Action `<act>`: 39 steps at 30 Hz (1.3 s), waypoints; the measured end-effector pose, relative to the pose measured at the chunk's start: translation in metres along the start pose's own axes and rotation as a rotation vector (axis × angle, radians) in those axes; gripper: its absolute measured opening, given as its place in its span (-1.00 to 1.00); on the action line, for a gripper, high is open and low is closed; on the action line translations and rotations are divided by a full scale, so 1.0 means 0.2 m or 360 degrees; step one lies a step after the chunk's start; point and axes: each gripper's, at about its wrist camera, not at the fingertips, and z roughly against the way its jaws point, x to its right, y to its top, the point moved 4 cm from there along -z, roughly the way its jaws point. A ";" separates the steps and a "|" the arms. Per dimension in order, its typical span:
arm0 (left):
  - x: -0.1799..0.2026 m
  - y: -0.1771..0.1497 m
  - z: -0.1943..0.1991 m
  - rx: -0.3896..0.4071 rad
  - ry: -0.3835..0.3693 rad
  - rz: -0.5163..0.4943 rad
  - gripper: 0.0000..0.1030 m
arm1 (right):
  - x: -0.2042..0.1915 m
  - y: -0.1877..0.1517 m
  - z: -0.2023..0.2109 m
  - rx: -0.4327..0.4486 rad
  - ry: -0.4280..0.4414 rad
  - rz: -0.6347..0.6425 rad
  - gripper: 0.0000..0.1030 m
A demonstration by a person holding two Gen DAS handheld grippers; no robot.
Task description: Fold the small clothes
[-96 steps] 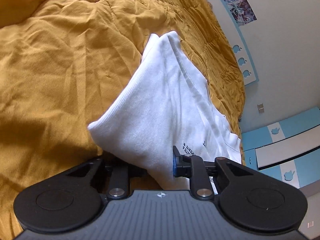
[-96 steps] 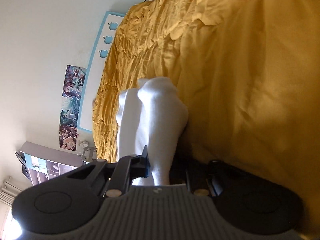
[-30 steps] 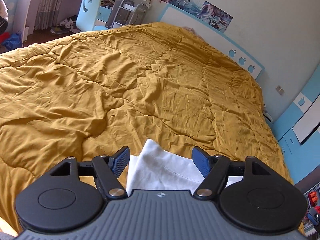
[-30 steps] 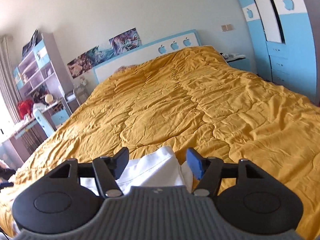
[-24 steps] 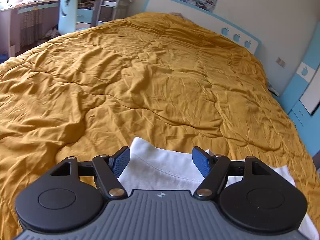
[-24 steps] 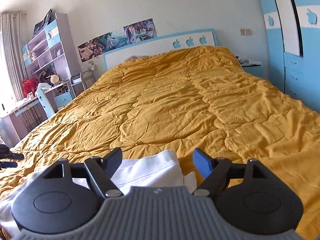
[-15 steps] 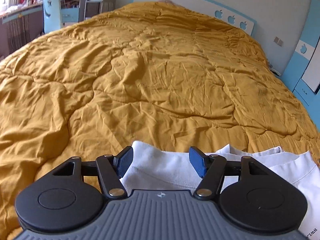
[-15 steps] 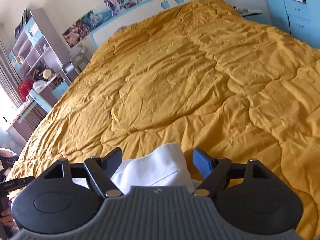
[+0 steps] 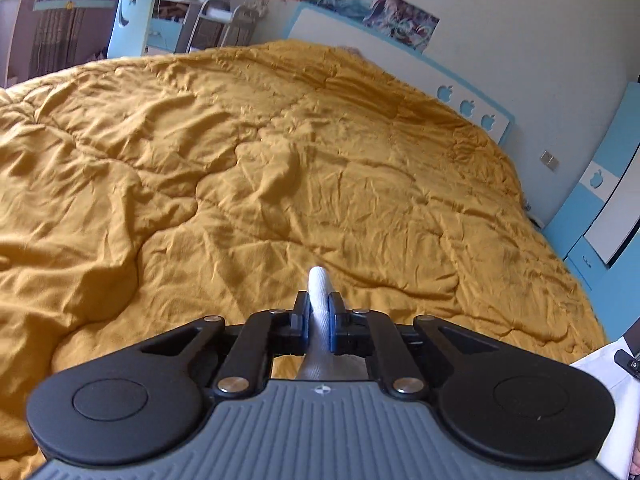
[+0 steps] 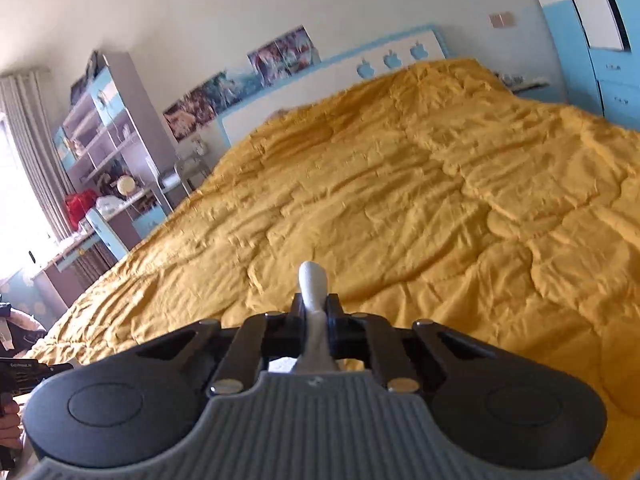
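Note:
A white garment (image 9: pixel 319 280) lies at the near edge of the mustard quilt (image 9: pixel 280 160). In the left wrist view a pinched fold of it sticks up between the pads of my left gripper (image 9: pixel 319 305), whose jaws are closing on the cloth. More of the garment shows at the right edge. In the right wrist view my right gripper (image 10: pixel 316 304) is likewise closing, with another fold of the white garment (image 10: pixel 312 276) squeezed between its pads over the quilt (image 10: pixel 440 200). Most of the garment is hidden under both gripper bodies.
The quilt runs far ahead to a white and blue headboard (image 9: pixel 460 96). Blue wardrobes (image 10: pixel 600 40) stand to the right, a shelf unit (image 10: pixel 108 128) and desk to the left. A person's hand (image 10: pixel 8 412) shows at the left edge of the right wrist view.
Both grippers came down over the garment's near edge with jaws wide, then the jaws closed, pinching the cloth into upright folds.

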 end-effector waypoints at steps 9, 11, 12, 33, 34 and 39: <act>-0.19 -0.17 -0.31 -0.0258 0.0084 0.0189 -0.81 | 0.11 -0.17 -0.22 -0.0185 -0.0244 0.0036 -0.91; -0.23 -0.16 -0.30 -0.0259 0.0036 0.0281 -0.73 | 0.19 -0.22 -0.27 -0.0249 -0.0281 -0.0074 -0.87; -0.24 -0.16 -0.30 -0.0260 0.0032 0.0318 -0.65 | 0.22 -0.22 -0.26 -0.0246 -0.0296 -0.0125 -0.78; 0.48 -0.49 0.22 -0.0151 -0.0123 -0.0387 -0.95 | -0.63 -0.46 0.32 -0.0082 0.0024 0.0275 -0.87; 0.50 -0.53 0.21 -0.0145 -0.0073 -0.0461 -0.95 | -0.66 -0.53 0.32 -0.0106 0.0013 0.0380 -0.89; 0.43 -0.59 0.19 -0.0231 0.0114 -0.0503 -0.94 | -0.44 -0.61 0.33 -0.0191 -0.0371 0.0239 -0.93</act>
